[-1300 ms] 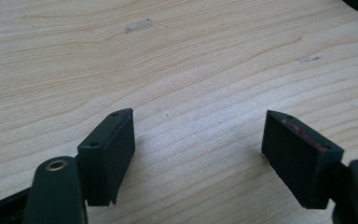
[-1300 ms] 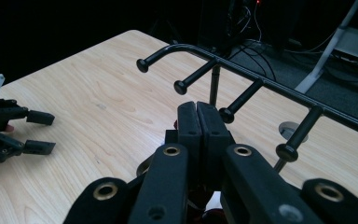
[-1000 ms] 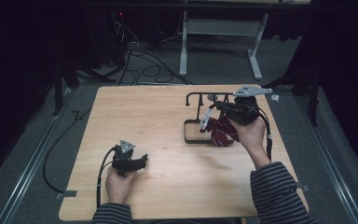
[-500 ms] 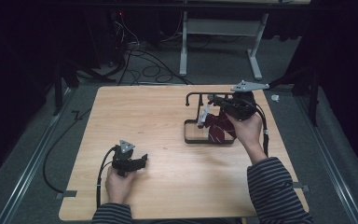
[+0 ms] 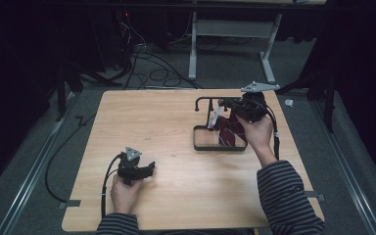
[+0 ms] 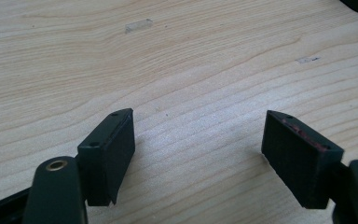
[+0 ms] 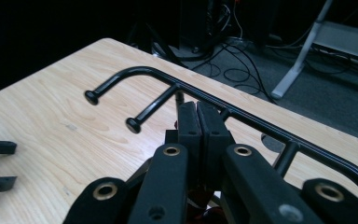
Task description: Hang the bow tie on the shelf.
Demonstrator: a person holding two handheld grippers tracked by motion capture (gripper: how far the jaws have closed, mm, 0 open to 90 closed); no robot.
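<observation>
Dark floor with loose cables surrounds a pale wooden counter (image 5: 176, 147) that carries no readable writing or label. Near its front-left corner the left gripper (image 5: 136, 167) rests low with its fingers (image 6: 107, 154) spread wide apart over bare wood. Toward the far-right edge the right gripper (image 5: 235, 106), fingers (image 7: 200, 128) pressed together, hangs over a black wire rack (image 5: 210, 142) holding a dark red item (image 5: 230, 133).

Table (image 5: 176, 127) pale wood, matt, grained; rack (image 7: 242, 116) glossy black metal; dark red item (image 5: 229, 133) perhaps cloth.
</observation>
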